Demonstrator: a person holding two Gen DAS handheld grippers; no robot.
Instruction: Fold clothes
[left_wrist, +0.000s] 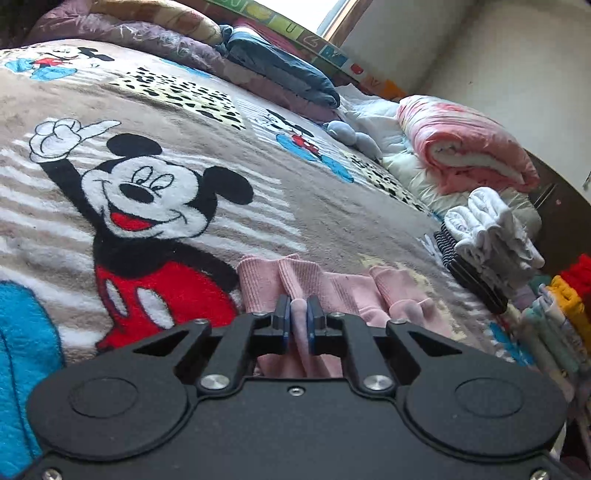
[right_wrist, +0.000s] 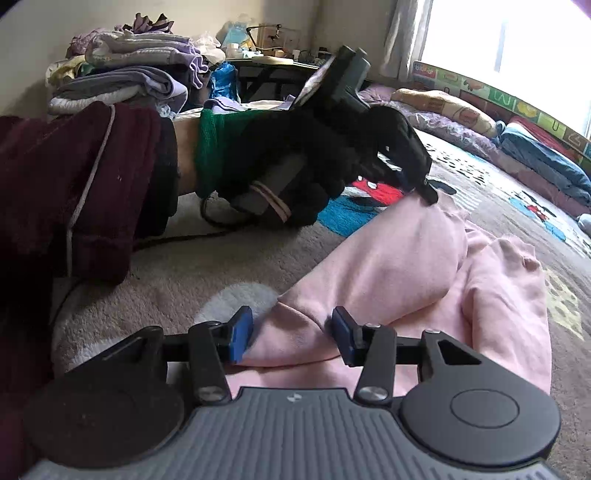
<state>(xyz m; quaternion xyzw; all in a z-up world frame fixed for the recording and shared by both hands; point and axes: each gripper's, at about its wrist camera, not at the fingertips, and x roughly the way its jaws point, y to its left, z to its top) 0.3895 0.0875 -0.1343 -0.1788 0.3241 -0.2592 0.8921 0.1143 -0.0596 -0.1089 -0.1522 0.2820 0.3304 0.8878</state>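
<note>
A pink garment (left_wrist: 332, 291) lies crumpled on the Mickey Mouse blanket (left_wrist: 147, 184). My left gripper (left_wrist: 299, 314) is shut on a fold of its ribbed edge, pinched between the blue pads. In the right wrist view the same pink garment (right_wrist: 406, 258) spreads across the blanket. My right gripper (right_wrist: 291, 336) is open, its blue pads on either side of a corner of the pink cloth. The left gripper (right_wrist: 428, 195), held by a black-gloved hand (right_wrist: 314, 158), grips the garment's far edge.
A stack of folded socks and small clothes (left_wrist: 491, 240) sits at the right. A rolled pink blanket (left_wrist: 465, 147) and a blue quilt (left_wrist: 288, 70) lie at the far edge. A pile of clothes (right_wrist: 122, 70) and dark red cloth (right_wrist: 74, 184) lie at the left.
</note>
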